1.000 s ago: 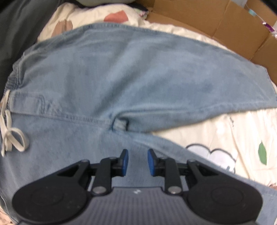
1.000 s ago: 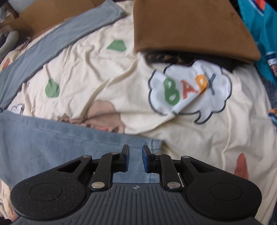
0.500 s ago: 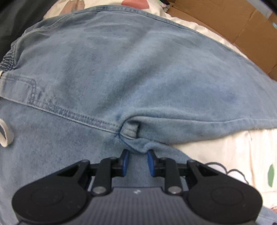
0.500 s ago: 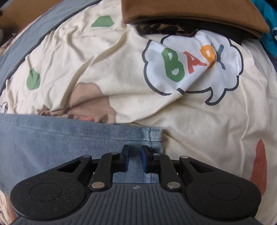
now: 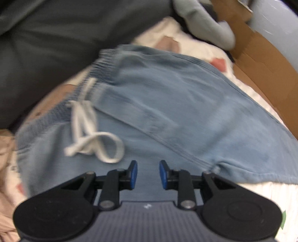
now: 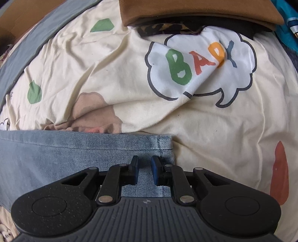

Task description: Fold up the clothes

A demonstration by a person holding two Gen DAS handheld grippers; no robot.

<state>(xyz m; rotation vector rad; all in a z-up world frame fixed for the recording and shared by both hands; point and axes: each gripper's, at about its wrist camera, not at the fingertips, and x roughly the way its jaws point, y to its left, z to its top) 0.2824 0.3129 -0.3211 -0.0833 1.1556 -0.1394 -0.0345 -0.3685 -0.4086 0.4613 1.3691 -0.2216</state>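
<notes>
In the left wrist view, the left tongs [image 5: 146,175] are nearest, with the two blue pads apart and only flat cloth showing in the gap. They hang over the light blue denim trousers [image 5: 167,115], close to the crotch seam, and nothing is pinched between them. This picture is blurred. Just beyond the tongs lies the white drawstring [image 5: 93,134], loose in a loop on the denim. Behind it the gathered elastic waistband [image 5: 104,65] runs up to the left. The trousers lie spread on a cream bedsheet [image 5: 186,44] with coloured shapes. Farther away there is a dark grey cloth [image 5: 46,46], a pale grey garment [image 5: 204,24], and brown cardboard [image 5: 260,65] along the right edge.

In the right wrist view, the right tongs [image 6: 144,170] stand with a narrow gap between the pads, right over the hem end of one trouser leg [image 6: 74,154]. The denim passes under the gap, but whether the pads are pinching it cannot be told. The hem ends just to the right of the tongs. Beyond it the bedsheet [image 6: 214,130] is wrinkled and carries a white cloud with the letters "BABY" [image 6: 201,61]. At the far edge lies a folded brown garment [image 6: 195,11] on top of something dark, and a teal cloth [image 6: 286,24] is at the upper right corner.
</notes>
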